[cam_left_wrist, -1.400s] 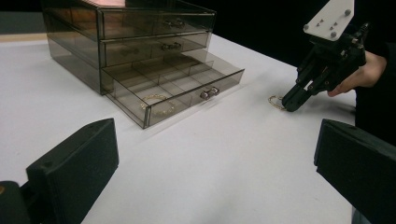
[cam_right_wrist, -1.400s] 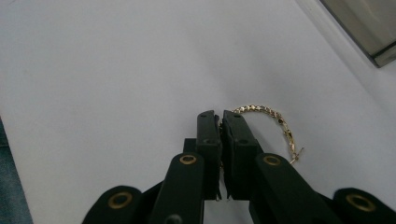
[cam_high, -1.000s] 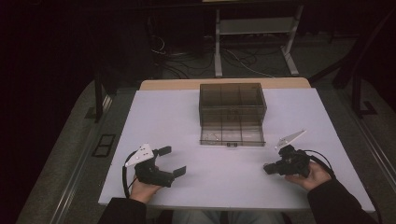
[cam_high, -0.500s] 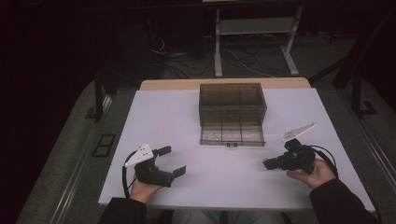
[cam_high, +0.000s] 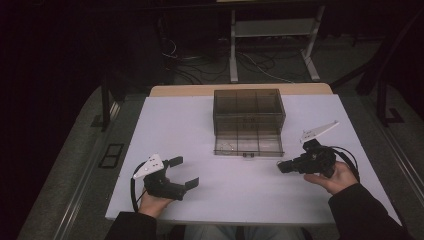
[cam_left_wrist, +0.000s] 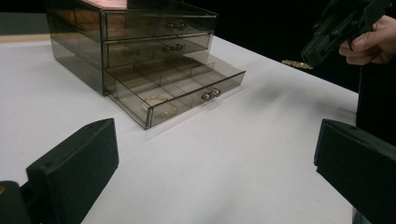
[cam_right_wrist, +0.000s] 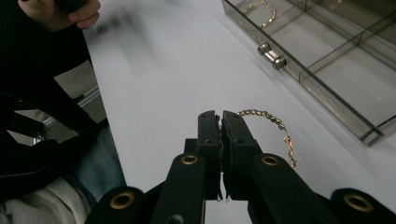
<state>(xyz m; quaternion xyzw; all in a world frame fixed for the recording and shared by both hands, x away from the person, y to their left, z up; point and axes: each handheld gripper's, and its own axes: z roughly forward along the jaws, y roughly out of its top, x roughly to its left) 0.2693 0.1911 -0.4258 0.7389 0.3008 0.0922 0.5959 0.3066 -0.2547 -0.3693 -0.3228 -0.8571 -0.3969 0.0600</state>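
A smoky clear drawer box (cam_high: 248, 107) stands at the table's far middle, its bottom drawer (cam_high: 248, 144) pulled out. A gold chain (cam_left_wrist: 159, 105) lies in one of the drawer's front compartments. My right gripper (cam_high: 281, 167) hovers above the table just right of the drawer, and its jaws (cam_right_wrist: 219, 116) are shut on a second gold chain (cam_right_wrist: 271, 119) that dangles from the tips. That chain (cam_left_wrist: 296, 64) also hangs under the right gripper in the left gripper view. My left gripper (cam_high: 185, 172) rests at the front left, open and with nothing between its jaws (cam_left_wrist: 215, 135).
The white table (cam_high: 180, 125) ends close in front of both hands. The drawer's metal knob (cam_right_wrist: 272, 55) sticks out toward me. Behind the table stand a white frame (cam_high: 270, 30) and floor cables (cam_high: 200, 62). The person's lap lies below the front edge.
My right gripper has risen off the table with the chain in its jaws. The left gripper has stayed where it was.
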